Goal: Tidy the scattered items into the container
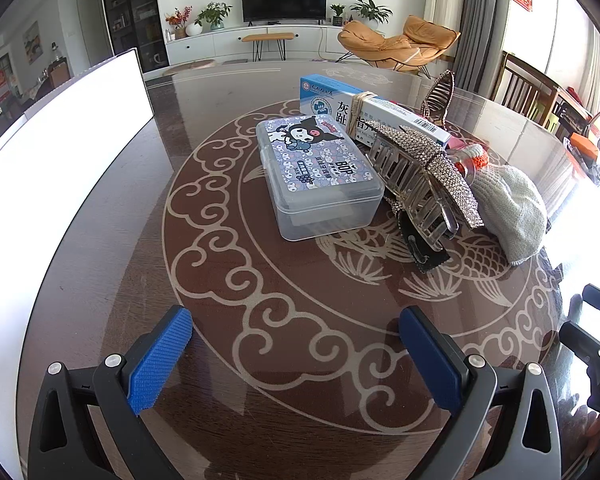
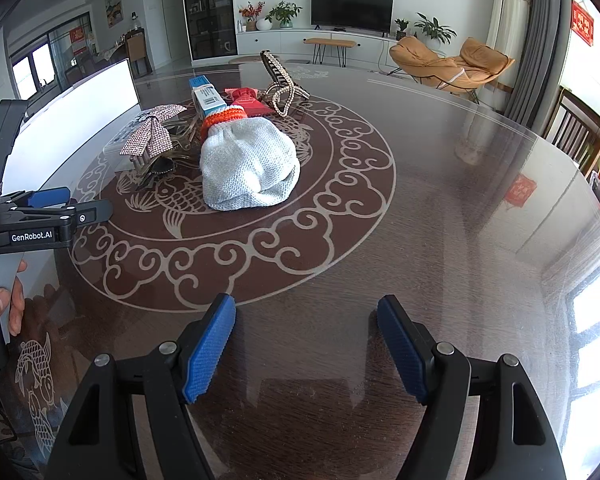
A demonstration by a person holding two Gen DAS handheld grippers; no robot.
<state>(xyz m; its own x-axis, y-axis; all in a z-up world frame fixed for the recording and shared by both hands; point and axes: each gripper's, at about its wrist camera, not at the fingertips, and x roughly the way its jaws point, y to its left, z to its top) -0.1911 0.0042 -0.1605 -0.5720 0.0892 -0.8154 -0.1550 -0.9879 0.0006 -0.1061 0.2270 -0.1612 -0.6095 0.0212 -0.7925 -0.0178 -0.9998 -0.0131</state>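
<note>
Both blue-padded grippers, left (image 1: 296, 356) and right (image 2: 306, 346), gape empty over bare dark glass-topped table (image 2: 440, 208); clear plastic cartoon-lidded box (image 1: 320, 176) sits mid-table; overexposed white container (image 1: 60, 152), seemingly, lines the left edge.

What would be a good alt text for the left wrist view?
The open left gripper hovers over a dark patterned table, holding nothing. Ahead lie a clear plastic box, a rhinestone hair claw, a knitted glove and a blue-white carton; a white container stands at the left.
</note>
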